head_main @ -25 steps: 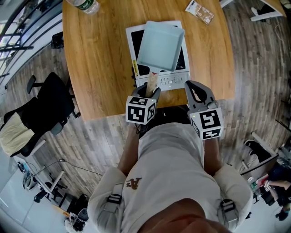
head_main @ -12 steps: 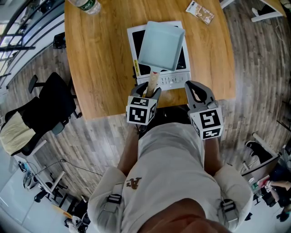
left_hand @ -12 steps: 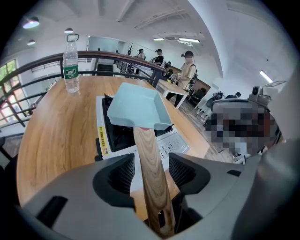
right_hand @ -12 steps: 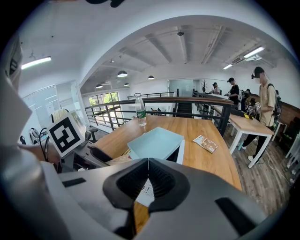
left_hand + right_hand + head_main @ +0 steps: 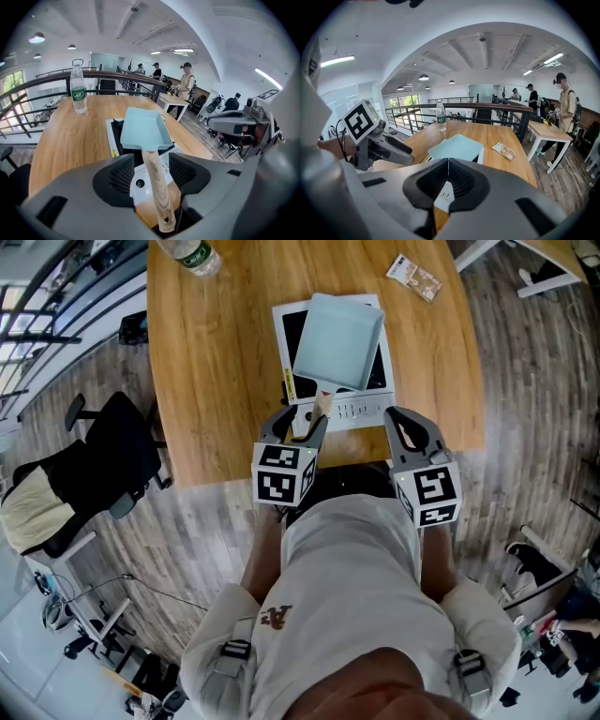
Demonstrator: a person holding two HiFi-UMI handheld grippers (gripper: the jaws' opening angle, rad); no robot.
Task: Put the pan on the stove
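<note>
A light blue square pan (image 5: 339, 340) rests on the white stove (image 5: 373, 395) with a black top, its wooden handle (image 5: 319, 409) pointing toward me. My left gripper (image 5: 297, 426) hovers over the handle's near end. Its jaws have just been opening. In the left gripper view the handle (image 5: 157, 187) runs between the spread fingers of the left gripper (image 5: 152, 161), and neither pad presses on it. My right gripper (image 5: 410, 423) is to the right of the stove's front edge, shut with nothing in it. The right gripper view shows the pan (image 5: 456, 147) beyond the closed right gripper (image 5: 448, 164).
The stove sits near the front edge of a wooden table (image 5: 216, 362). A water bottle (image 5: 192, 254) stands at the far left and a snack packet (image 5: 413, 272) lies at the far right. A black office chair (image 5: 103, 460) is on the floor at left. Several people stand far behind the table.
The left gripper's jaws have spread away from the pan's handle, and the gripper has lifted and drawn back a little. The pan stays on the stove. The right gripper has not moved.
</note>
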